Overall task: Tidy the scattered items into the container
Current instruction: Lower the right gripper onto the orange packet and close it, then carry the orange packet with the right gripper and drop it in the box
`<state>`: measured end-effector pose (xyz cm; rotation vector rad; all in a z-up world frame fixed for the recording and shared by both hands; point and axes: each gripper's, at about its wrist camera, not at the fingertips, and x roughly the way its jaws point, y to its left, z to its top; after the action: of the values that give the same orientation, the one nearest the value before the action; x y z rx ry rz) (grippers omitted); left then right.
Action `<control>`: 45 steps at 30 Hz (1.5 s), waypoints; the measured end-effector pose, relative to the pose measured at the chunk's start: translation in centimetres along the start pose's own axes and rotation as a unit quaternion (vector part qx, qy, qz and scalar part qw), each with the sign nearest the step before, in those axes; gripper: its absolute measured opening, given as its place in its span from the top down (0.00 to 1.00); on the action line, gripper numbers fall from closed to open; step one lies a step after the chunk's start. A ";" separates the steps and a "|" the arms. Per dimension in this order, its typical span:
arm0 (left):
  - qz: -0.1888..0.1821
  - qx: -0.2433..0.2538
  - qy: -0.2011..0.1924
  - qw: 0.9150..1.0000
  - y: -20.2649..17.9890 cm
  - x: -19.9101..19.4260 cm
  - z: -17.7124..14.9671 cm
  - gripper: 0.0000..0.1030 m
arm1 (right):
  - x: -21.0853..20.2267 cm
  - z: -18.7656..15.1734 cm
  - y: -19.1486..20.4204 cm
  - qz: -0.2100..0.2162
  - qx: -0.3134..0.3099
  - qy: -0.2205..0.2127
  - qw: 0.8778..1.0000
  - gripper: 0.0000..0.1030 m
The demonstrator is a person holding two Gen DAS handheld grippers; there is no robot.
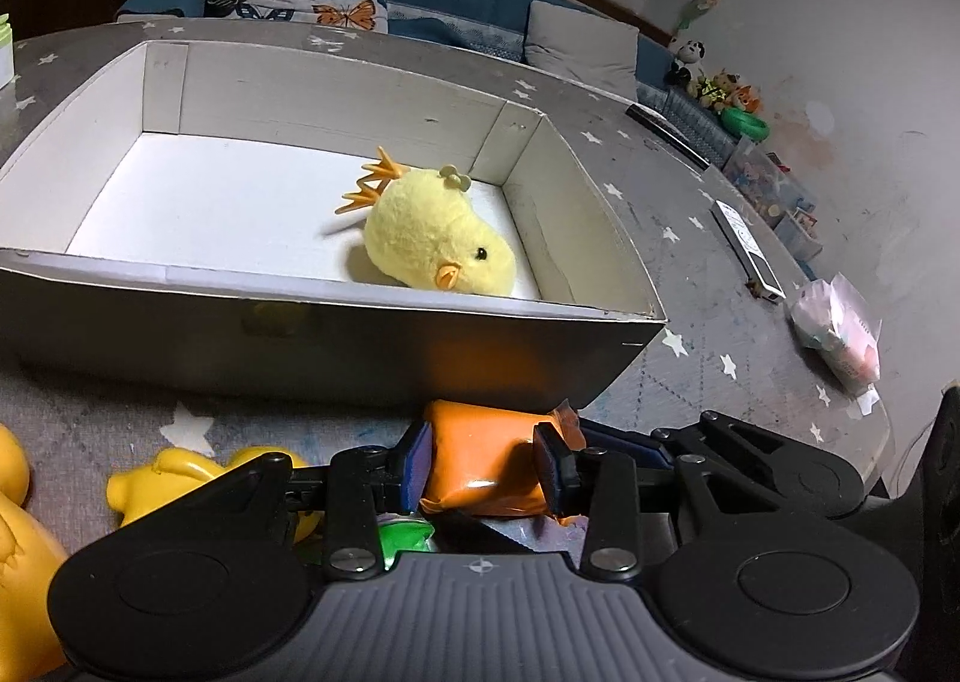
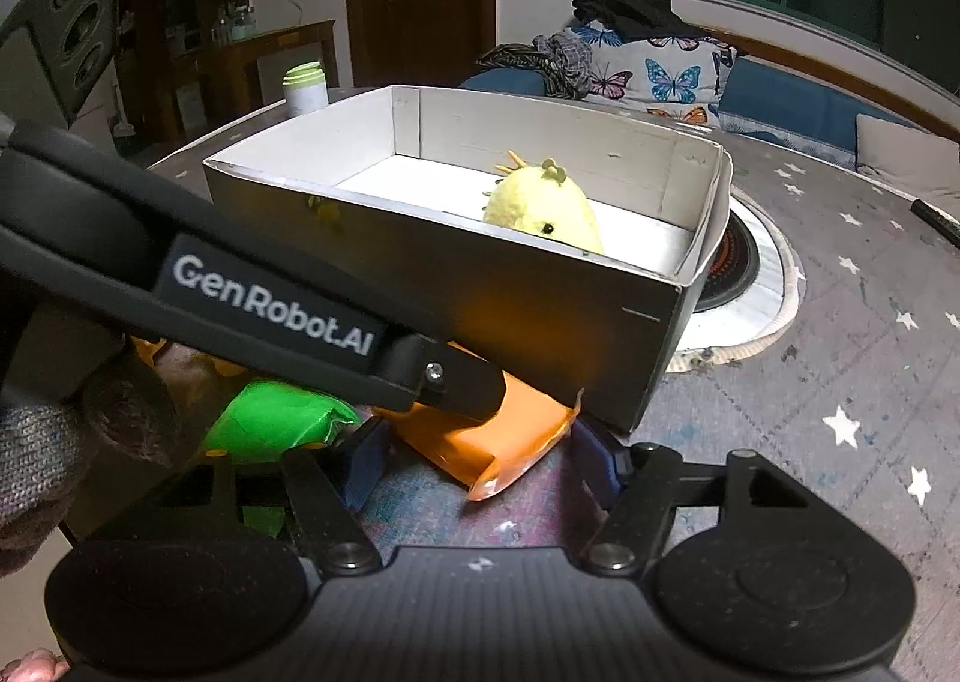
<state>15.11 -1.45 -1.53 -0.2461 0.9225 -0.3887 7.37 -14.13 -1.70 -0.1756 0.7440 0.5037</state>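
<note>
We hold the left hand-held gripper (image 1: 483,457) closed on an orange packet (image 1: 480,460); its blue pads press the packet from both sides, just in front of the near wall of the white cardboard box (image 1: 336,334). The packet sits low, close to the star-patterned bench (image 1: 708,286), with its crimped end next to the box's corner. Inside the box a yellow plush chick (image 1: 435,238) lies on the white floor, toward the right end. Our right hand-held gripper (image 2: 483,469) stands open just beside the packet (image 2: 498,451), one packet end between its fingers, and we cannot see the pads touching it. A green packet (image 2: 270,421) lies to the left of the orange one, partly under the left gripper's arm. Yellow plastic toys (image 1: 174,484) rest on the bench left of the left gripper.
</note>
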 end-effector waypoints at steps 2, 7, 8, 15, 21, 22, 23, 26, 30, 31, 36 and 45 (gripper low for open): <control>-0.005 -0.004 0.002 1.000 0.1 -0.1 0.0 0.62 | -0.2 -0.1 -0.1 0.002 0.005 -0.002 1.000 0.38; -0.019 -0.002 -0.008 1.000 -0.1 -1.2 -0.3 0.62 | -1.5 -0.4 0.1 -0.002 0.006 -0.013 1.000 0.41; -0.021 -0.001 -0.011 1.000 -0.3 -1.5 -0.4 0.62 | -1.9 -0.4 0.2 -0.003 0.005 -0.017 1.000 0.41; -0.041 0.005 -0.057 0.998 -1.7 -5.1 -0.1 0.62 | -5.6 0.0 0.8 -0.010 -0.010 -0.061 0.998 0.44; -0.048 0.013 -0.105 0.993 -2.5 -6.4 2.3 0.62 | -7.6 2.4 0.4 -0.021 -0.019 -0.114 0.993 0.44; -0.047 0.011 -0.107 0.993 -2.3 -6.1 2.9 0.62 | -7.4 2.9 0.2 -0.023 -0.021 -0.119 0.992 0.44; -0.045 0.008 -0.109 0.993 -2.2 -5.8 3.4 0.62 | -7.1 3.4 0.0 -0.026 -0.021 -0.122 0.992 0.44; -0.038 0.004 -0.107 0.993 -1.7 -4.5 5.0 0.62 | -5.8 4.8 -0.7 -0.029 -0.019 -0.123 0.992 0.44; -0.032 -0.002 -0.096 0.995 -0.9 -2.7 6.5 0.62 | -3.8 6.3 -1.9 -0.025 -0.007 -0.113 0.993 0.44; -0.032 -0.005 -0.093 0.995 -0.8 -2.4 6.7 0.62 | -3.4 6.5 -2.3 -0.023 -0.004 -0.110 0.994 0.44; -0.032 -0.011 -0.079 0.996 -0.1 -0.9 7.0 0.62 | -1.8 7.0 -3.4 -0.017 0.005 -0.094 0.995 0.44; -0.048 -0.009 -0.082 0.995 -0.1 -1.2 6.5 0.62 | -1.3 6.5 -4.1 -0.018 0.011 -0.090 0.996 0.44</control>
<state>19.72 -0.74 3.19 -0.3352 0.7541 -0.4420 12.54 -16.08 3.88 -0.1214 0.5688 0.4706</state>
